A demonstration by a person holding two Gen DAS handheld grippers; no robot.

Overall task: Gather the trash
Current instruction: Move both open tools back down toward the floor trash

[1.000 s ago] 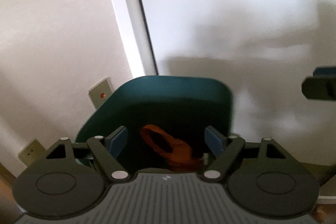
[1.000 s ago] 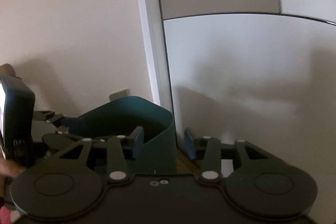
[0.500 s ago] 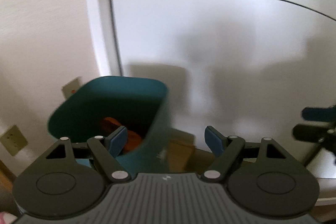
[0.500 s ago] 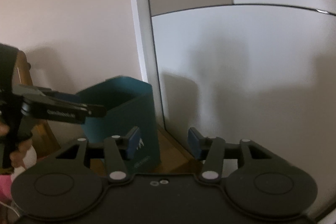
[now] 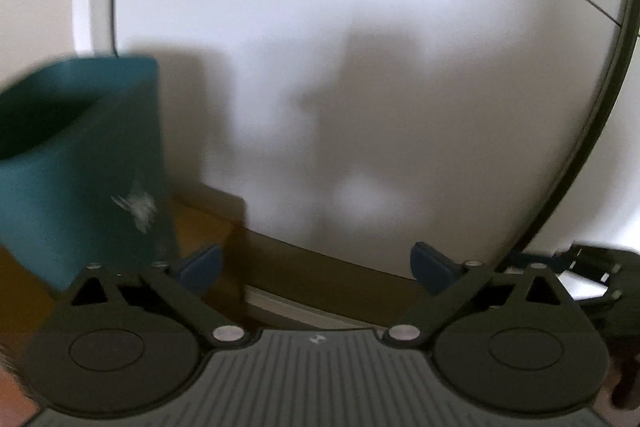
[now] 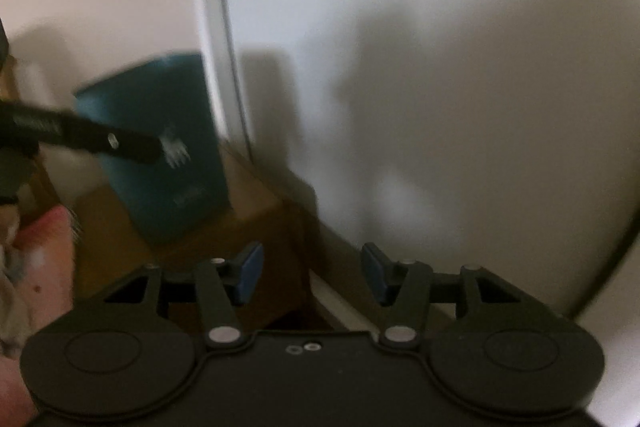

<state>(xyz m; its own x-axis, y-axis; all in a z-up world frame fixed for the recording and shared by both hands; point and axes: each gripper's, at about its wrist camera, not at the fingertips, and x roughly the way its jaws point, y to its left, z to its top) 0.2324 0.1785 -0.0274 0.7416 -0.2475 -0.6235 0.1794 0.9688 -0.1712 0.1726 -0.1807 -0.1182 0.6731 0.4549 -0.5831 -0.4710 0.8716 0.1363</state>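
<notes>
Teal bin (image 5: 76, 163) on floor, inside too dark to tell; we see it left of left gripper (image 5: 316, 263), right gripper (image 6: 312, 275), both opening, nothing between

Nothing here can be read as words or numbers. The teal bin (image 5: 80, 163), up and to the left of the left claw (image 5: 316, 267), carries a white mark (image 5: 136, 205) low on its side, too blurred to tell whether it is a logo or lettering. From the right wrist view the same bin (image 6: 156, 155) stands up and left of the right claw (image 6: 312, 275); it shows that white mark (image 6: 174, 149) and, lower down, a small pale line of print (image 6: 190, 195), both smeared past reading. A tiny white emblem (image 5: 316, 339) sits on the ribbed body just behind the left claw, illegible too.
</notes>
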